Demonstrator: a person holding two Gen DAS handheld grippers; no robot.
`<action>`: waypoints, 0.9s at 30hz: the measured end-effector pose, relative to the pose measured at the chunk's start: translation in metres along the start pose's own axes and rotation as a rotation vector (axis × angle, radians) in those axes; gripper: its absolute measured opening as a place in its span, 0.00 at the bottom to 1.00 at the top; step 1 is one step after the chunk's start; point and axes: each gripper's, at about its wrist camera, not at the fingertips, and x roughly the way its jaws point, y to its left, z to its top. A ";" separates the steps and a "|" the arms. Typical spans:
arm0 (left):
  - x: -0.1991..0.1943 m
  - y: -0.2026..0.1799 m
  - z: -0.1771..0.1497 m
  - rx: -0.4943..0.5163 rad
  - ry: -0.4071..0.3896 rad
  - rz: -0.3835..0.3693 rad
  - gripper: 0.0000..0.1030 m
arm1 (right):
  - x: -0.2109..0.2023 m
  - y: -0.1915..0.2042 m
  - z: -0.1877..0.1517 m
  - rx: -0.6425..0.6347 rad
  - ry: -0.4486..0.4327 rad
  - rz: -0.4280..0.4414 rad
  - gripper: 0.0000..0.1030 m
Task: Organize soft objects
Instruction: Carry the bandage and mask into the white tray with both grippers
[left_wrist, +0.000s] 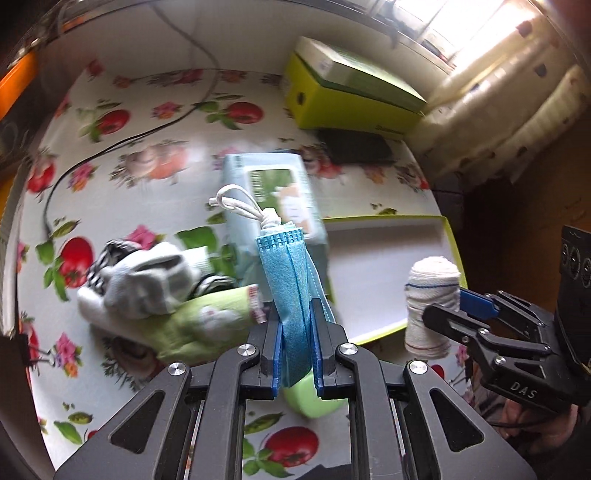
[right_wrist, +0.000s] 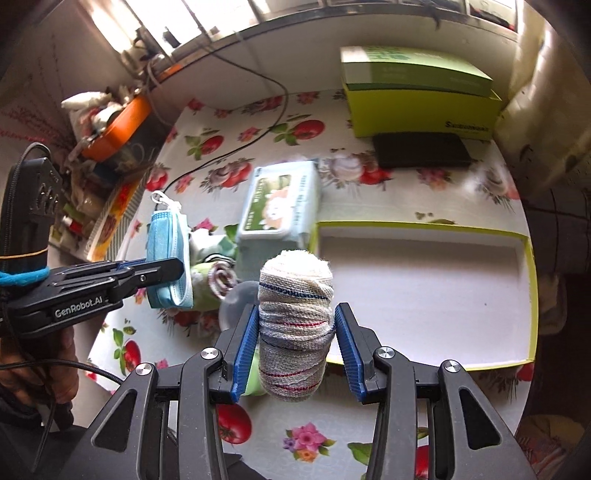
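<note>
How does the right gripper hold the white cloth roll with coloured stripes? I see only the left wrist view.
Observer: The right gripper presses both blue pads on the sides of the white cloth roll with coloured stripes, which stands upright between them.
Operator: Is the tray floor behind the roll bare?
Observer: The shallow yellow-green cardboard tray shows a bare white floor. Only its near left corner is hidden here.
Operator: And my mask, under the fingers?
Observer: The folded light-blue face mask sticks out past both sides of the left gripper.
</note>
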 end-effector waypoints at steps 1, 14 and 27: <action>0.005 -0.005 0.002 0.012 0.010 -0.006 0.13 | 0.001 -0.007 0.000 0.015 0.000 -0.003 0.40; 0.081 -0.056 0.035 0.122 0.149 -0.040 0.13 | 0.019 -0.058 -0.002 0.137 0.023 -0.014 0.40; 0.143 -0.070 0.050 0.146 0.248 -0.003 0.14 | 0.042 -0.088 0.000 0.199 0.066 -0.025 0.40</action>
